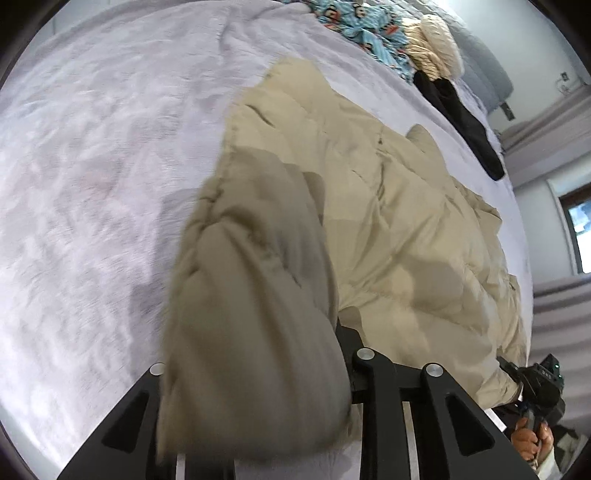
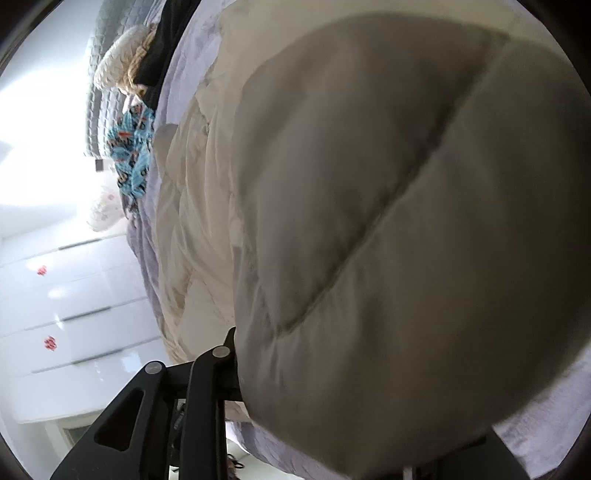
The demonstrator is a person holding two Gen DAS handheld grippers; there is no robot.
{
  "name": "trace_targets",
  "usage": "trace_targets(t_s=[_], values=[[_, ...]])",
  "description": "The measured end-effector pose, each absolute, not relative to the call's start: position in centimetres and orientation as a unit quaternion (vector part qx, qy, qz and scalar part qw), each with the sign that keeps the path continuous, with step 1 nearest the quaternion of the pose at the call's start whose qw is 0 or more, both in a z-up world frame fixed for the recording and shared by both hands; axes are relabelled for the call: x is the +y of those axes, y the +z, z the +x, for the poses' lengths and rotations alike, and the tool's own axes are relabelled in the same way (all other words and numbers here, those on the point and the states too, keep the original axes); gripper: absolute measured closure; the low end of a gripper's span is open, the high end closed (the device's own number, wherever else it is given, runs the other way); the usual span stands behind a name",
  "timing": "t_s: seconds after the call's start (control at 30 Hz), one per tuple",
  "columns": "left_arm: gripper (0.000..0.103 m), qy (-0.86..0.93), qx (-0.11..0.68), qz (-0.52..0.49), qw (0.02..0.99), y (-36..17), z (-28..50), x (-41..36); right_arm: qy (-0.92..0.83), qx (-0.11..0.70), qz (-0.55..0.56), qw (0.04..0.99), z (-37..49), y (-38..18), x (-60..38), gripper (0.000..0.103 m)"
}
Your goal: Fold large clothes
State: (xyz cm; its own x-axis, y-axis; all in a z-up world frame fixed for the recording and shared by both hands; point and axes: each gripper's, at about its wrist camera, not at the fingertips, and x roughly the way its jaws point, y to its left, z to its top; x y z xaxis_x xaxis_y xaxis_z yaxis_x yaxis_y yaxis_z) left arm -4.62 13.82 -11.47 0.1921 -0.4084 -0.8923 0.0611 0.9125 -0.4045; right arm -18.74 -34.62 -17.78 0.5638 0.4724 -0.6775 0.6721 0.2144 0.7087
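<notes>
A beige quilted puffer jacket (image 1: 399, 206) lies spread on a pale lilac bed blanket (image 1: 92, 166). One bulky fold of the jacket rises off the bed into my left gripper (image 1: 255, 332), filling the gap between its black arms and hiding the fingertips. In the right wrist view another thick fold of the jacket (image 2: 388, 221) bulges close to the lens, taken up in my right gripper (image 2: 325, 332), whose right finger is hidden behind it. My right gripper (image 1: 543, 384) also shows at the jacket's near right edge, with a hand (image 1: 532, 439) on its handle.
Several other garments lie at the far end of the bed: a blue patterned one (image 1: 365, 33), a cream knit (image 1: 436, 44) and a black piece (image 1: 461, 122), next to a grey padded headboard (image 1: 484, 74). White drawers (image 2: 74, 295) stand beyond the bed's edge.
</notes>
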Motion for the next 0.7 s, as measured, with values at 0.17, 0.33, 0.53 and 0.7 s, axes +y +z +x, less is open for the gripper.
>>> trace_targets(t_s=[0.17,0.33,0.53,0.7], values=[[0.074,-0.107,0.601,-0.104,0.785,-8.8,-6.3,15.2,-0.076,0.494,0.569,0.653,-18.6,-15.4,-34.4,0.063],[0.074,-0.042,0.609,-0.079,0.788,-8.9,-6.7,17.5,-0.092,0.511,0.555,0.65,-19.3,-14.8,-34.6,0.063],[0.074,-0.013,0.61,-0.072,0.789,-7.5,-7.6,18.6,-0.088,0.527,0.528,0.66,-20.7,-13.5,-34.2,0.063],[0.074,-0.011,0.615,-0.065,0.785,-5.3,-9.0,18.0,-0.064,0.546,0.491,0.676,-20.6,-11.7,-32.7,0.063]])
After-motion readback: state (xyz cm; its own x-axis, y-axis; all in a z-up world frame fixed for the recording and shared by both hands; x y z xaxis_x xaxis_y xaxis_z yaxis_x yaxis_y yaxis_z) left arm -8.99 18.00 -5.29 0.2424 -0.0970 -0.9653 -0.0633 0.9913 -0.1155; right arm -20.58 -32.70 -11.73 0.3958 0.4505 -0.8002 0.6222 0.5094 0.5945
